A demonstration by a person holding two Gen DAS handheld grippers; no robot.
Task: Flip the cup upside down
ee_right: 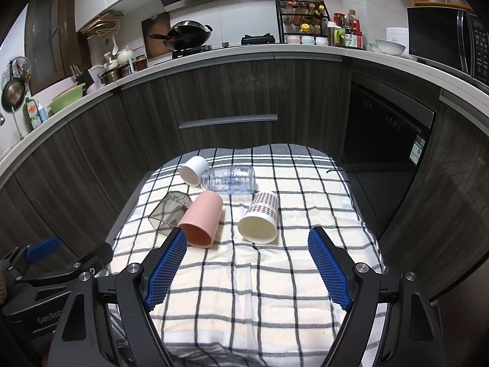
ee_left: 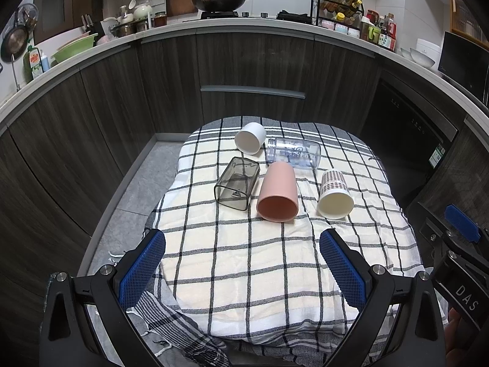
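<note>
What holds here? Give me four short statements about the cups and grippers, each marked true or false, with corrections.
1. The pink plastic cup lies on its side. True.
2. The left gripper is shut on a cup. False: its fingers are spread wide and hold nothing.
3. The clear glass bottle stands upright. False: it lies on its side on the checked cloth.
4. The right gripper is open, short of the patterned paper cup. True.
</note>
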